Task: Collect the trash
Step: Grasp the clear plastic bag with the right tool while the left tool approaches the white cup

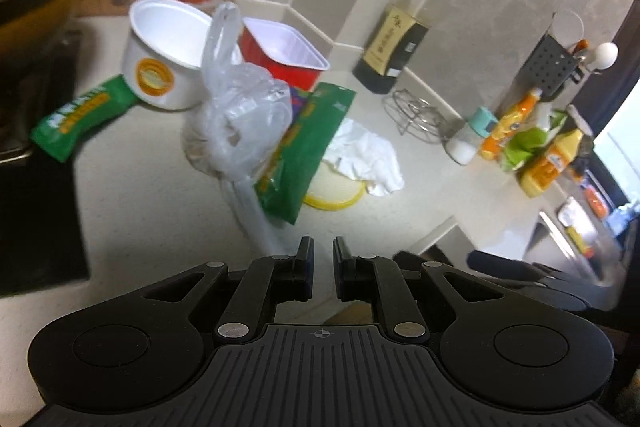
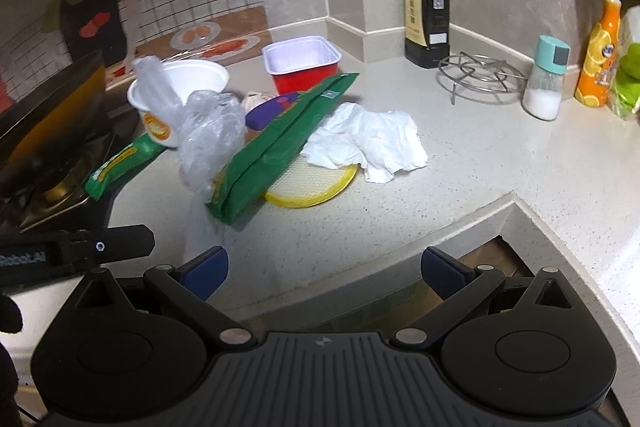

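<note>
Trash lies in a heap on the pale counter [image 2: 480, 163]. The heap holds a crumpled clear plastic bag [image 1: 240, 107] [image 2: 208, 131], a long green wrapper [image 1: 308, 147] [image 2: 280, 139], a white tissue [image 1: 364, 155] [image 2: 368, 139] and a yellow lid [image 1: 336, 195] [image 2: 316, 187]. Behind them stand a white cup [image 1: 168, 51] [image 2: 188, 83] and a red tub [image 1: 284, 55] [image 2: 304, 67]. A second green wrapper [image 1: 76, 115] [image 2: 120, 163] lies by the stove. My left gripper [image 1: 323, 259] is shut and empty, just short of the bag. My right gripper [image 2: 324, 267] is open and empty, hovering at the counter's front edge.
A dark sauce bottle [image 2: 426, 7], a wire trivet [image 2: 480, 75], a salt shaker [image 2: 546, 83] and an orange bottle [image 2: 600, 55] line the back wall. On the left, a pan [image 2: 52, 115] sits on the black stove [image 1: 36, 207]. A black labelled bar [image 2: 80, 247] juts in at the left edge.
</note>
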A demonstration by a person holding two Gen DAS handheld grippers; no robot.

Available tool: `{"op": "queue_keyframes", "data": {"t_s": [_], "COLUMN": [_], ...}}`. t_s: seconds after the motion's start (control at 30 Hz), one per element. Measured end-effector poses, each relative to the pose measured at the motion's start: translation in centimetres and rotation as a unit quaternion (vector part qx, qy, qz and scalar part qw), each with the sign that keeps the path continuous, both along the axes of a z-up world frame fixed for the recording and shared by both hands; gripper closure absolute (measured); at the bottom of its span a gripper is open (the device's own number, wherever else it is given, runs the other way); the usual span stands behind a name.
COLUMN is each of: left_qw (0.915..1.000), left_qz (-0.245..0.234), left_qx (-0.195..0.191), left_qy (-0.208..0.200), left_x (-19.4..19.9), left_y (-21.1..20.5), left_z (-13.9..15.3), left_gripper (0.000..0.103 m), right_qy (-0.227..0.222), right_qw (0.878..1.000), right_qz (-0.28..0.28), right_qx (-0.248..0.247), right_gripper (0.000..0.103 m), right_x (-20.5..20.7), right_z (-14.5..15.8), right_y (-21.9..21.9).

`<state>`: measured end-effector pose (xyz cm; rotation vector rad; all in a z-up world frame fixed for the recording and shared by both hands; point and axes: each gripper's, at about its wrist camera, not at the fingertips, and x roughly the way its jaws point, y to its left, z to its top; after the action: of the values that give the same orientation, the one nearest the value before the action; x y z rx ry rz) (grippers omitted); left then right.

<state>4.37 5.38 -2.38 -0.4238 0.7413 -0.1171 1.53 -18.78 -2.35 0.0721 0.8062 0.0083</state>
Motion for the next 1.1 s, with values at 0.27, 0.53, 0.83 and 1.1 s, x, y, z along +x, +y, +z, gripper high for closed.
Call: {"op": "queue_keyframes", "data": {"t_s": [0.27,0.53,0.83,1.1], "left_qw": [0.9994,0.9993,0.9985,0.9951], "left_qz": [-0.016,0.001,-0.015,0.057], "left_qx": [0.007,-0.003,-0.001,0.079], "left_qy": [-0.029,-0.038,-0.053,-0.013], "left_x": [2.3,7.0,9.1,8.8], "left_y": [4.5,9.2,6.5,4.9], "left_z": [-0.8,-0.6,-1.8,-1.4], "left_gripper": [0.091,0.09,0.09,0.09], "right_qy": [-0.002,-0.016,-0.022,-0.023], "right_qw": [0.999,0.993,0.996,0.999], "right_qz": [-0.04,-0.113,-0.052,-0.046], "right_qx": [-0.009,0.019,-0.071,-0.001], "right_gripper": [0.0,0.0,0.0,0.0], "right_x": [4.8,9.6,8.4,9.5], "right_z": [-0.1,1.3,1.5,0.0], "right_y": [1.2,2.1,3.4,-1.7]}}
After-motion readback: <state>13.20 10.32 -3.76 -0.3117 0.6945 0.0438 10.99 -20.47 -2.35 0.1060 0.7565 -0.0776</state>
